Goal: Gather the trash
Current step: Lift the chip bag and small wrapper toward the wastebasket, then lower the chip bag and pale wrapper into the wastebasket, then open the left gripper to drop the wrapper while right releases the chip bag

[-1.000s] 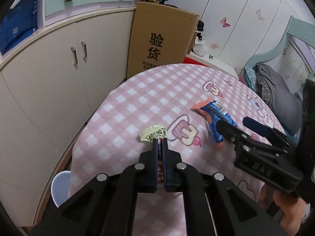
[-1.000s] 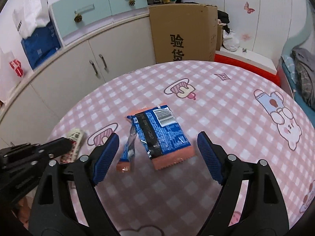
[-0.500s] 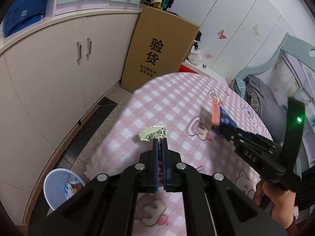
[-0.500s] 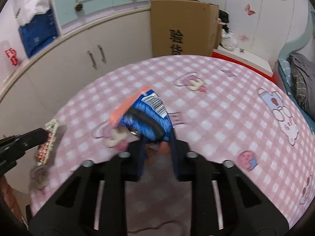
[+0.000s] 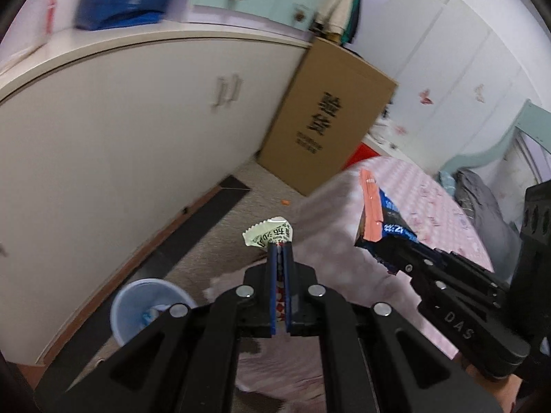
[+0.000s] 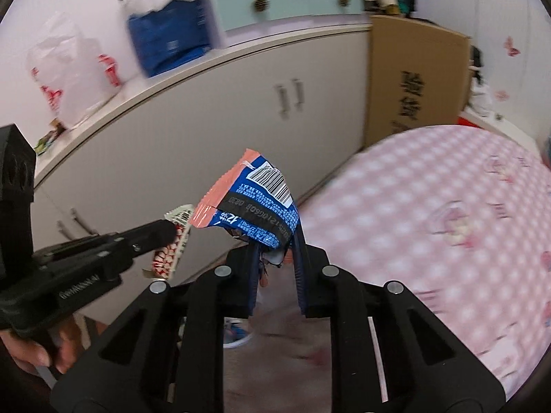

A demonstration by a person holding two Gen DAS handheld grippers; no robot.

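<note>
My left gripper (image 5: 280,246) is shut on a small green-and-white candy wrapper (image 5: 270,233), held in the air past the table's left edge; the wrapper also shows in the right wrist view (image 6: 174,237). My right gripper (image 6: 275,241) is shut on a blue and orange snack packet (image 6: 256,203), lifted off the table; the packet also shows in the left wrist view (image 5: 380,220). A light blue trash bin (image 5: 144,304) with some trash in it stands on the floor below and left of my left gripper.
A round table with a pink checked cloth (image 6: 430,213) is to the right. A cream cabinet (image 5: 120,137) curves along the left. A tall cardboard box (image 5: 327,134) stands behind the table. A bed with grey bedding (image 5: 482,203) is at far right.
Both grippers have swung left off the table towards the cabinet and floor, each carrying its wrapper. The trash bin has come further into the left wrist view.
</note>
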